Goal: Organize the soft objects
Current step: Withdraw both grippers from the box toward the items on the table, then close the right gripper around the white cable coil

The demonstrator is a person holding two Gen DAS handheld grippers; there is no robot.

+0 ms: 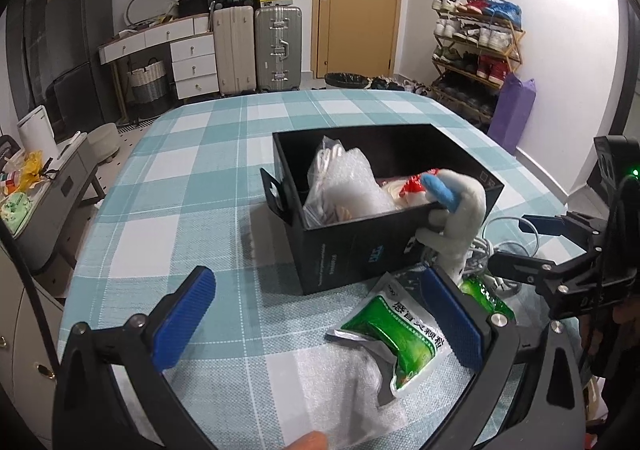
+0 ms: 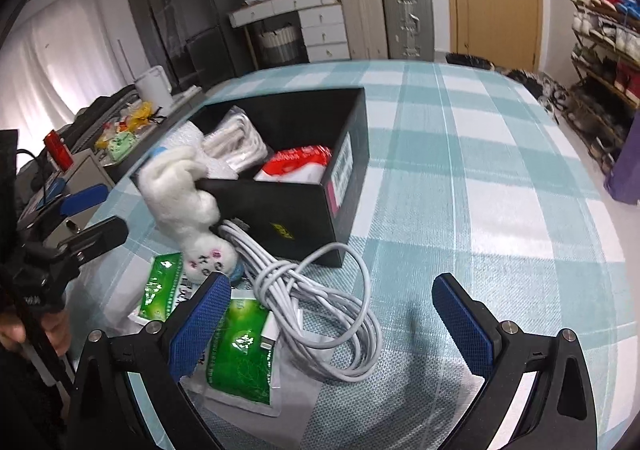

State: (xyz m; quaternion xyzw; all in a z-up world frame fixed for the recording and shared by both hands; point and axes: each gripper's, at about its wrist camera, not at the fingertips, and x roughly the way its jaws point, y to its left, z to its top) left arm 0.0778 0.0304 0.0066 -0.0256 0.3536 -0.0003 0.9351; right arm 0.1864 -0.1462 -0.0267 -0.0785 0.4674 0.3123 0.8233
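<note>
Left wrist view: black box [image 1: 360,246] at centre frame on the checked table [image 1: 180,178], already holding a bubble-wrap bag [image 1: 344,182] and a red packet [image 1: 412,186], so it looks like the collecting bin. White plush toy [image 1: 460,226] hangs over its near rim, half out. Green sachets [image 1: 396,334] and a white cable [image 2: 320,310] lie loose below the box, likely next. Left gripper [image 1: 316,314] and right gripper [image 2: 332,314] both gape wide, empty.

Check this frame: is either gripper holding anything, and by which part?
Nothing is held. The left gripper and right gripper are both open above the table.
</note>
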